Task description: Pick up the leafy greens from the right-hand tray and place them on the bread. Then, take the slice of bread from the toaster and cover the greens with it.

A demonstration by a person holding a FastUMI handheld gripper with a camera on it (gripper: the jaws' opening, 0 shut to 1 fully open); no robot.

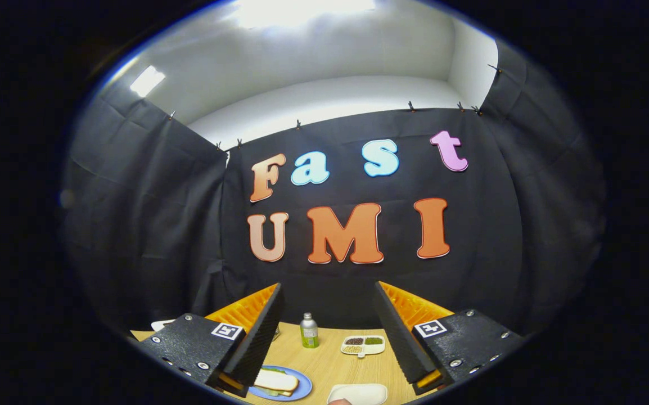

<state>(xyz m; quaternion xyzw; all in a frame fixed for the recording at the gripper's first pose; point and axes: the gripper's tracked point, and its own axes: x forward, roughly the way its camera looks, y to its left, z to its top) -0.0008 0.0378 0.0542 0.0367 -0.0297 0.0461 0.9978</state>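
Claw (pixel 330 332) level above table (pixel 330 360), fingers spread wide, holding nothing

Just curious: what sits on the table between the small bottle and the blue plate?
Nothing: the gripper view shows bare wood between the bottle and the plate. The gripper is open.

My gripper (pixel 329 337) hung above the wooden tabletop (pixel 330 365), its fingers (pixel 262 332) spread wide with nothing between them. Beside my left finger a slice of bread (pixel 275 381) lay on a blue plate (pixel 300 389). A white tray (pixel 358 392) sat at the near edge. Toward the far edge stood a small bottle (pixel 309 331) and, beside it, a divided dish (pixel 363 344) of seeds or grains.
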